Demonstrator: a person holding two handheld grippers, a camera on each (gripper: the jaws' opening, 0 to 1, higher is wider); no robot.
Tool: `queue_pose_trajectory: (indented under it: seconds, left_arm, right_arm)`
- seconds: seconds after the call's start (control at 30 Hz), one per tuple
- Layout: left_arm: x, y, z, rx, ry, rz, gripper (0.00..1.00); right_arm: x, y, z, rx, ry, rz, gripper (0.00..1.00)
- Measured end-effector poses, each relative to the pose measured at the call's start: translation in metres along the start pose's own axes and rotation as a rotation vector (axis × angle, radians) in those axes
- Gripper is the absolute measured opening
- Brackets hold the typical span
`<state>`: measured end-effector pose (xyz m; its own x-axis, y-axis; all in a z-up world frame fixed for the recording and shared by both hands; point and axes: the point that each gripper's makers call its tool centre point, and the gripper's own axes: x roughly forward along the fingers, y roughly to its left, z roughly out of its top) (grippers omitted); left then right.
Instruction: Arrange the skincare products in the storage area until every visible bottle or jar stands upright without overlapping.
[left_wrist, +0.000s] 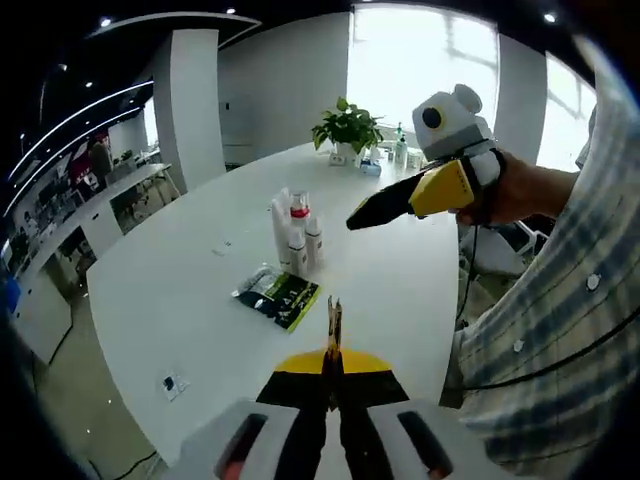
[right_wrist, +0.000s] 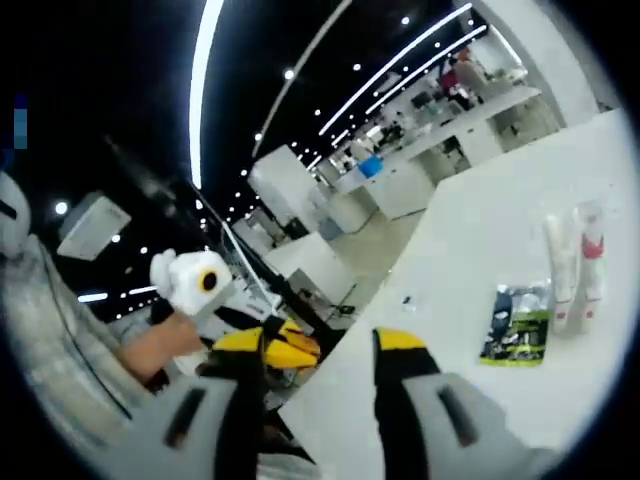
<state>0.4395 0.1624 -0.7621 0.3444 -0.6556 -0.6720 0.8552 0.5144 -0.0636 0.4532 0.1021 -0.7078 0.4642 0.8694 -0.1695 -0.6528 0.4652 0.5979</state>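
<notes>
On the white desk (left_wrist: 200, 300), the flat green-and-black sachet pack (left_wrist: 279, 296) serves as the landmark. Seen from the left gripper view, it lies on its side nearer the camera, and just beyond it stands a tight cluster of white skincare bottles (left_wrist: 296, 232), one with a red band, all upright and apparently touching. Farther beyond, near the far desk edge, sits a potted plant (left_wrist: 347, 128) with a few small containers beside it.

The left tongs (left_wrist: 333, 322) hover above the desk short of the pack, clenched with nothing between them. To the right of the pack and higher, the right tongs (left_wrist: 352, 223) hang in the air; the right gripper view shows them released and empty (right_wrist: 320, 345), aimed away from the products.

The step in hand is judged to be the approach. To do it well, the person should swing the right tongs toward the cluster, and separate the bottles one at a time, gripping low on the body so none topples.
</notes>
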Motion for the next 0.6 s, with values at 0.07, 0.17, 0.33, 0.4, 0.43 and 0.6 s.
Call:
queue_pose_trajectory:
  seconds: [0.07,0.17,0.33,0.4,0.43,0.6]
  left_arm:
    - [-0.004,-0.007,0.013,-0.008,-0.034,-0.018,0.01]
    - [-0.005,-0.018,0.029,-0.048,-0.104,-0.064,0.01]
    - [0.003,-0.024,0.033,-0.106,-0.105,-0.103,0.01]
    - [0.003,-0.027,0.035,-0.101,-0.112,-0.105,0.01]
    - [0.004,-0.029,0.036,-0.107,-0.117,-0.119,0.01]
    - [0.008,-0.036,0.037,-0.118,-0.121,-0.149,0.02]
  right_arm:
    - [-0.001,0.002,-0.003,0.008,0.005,0.008,0.4]
    - [0.0,0.004,-0.012,0.017,0.027,0.015,0.36]
    - [0.0,0.019,-0.016,-0.011,0.053,0.083,0.21]
    - [0.0,0.019,-0.014,-0.015,0.047,0.084,0.22]
    - [0.0,0.019,-0.013,-0.018,0.045,0.08,0.22]
    - [0.0,0.023,-0.008,-0.065,0.035,0.098,0.2]
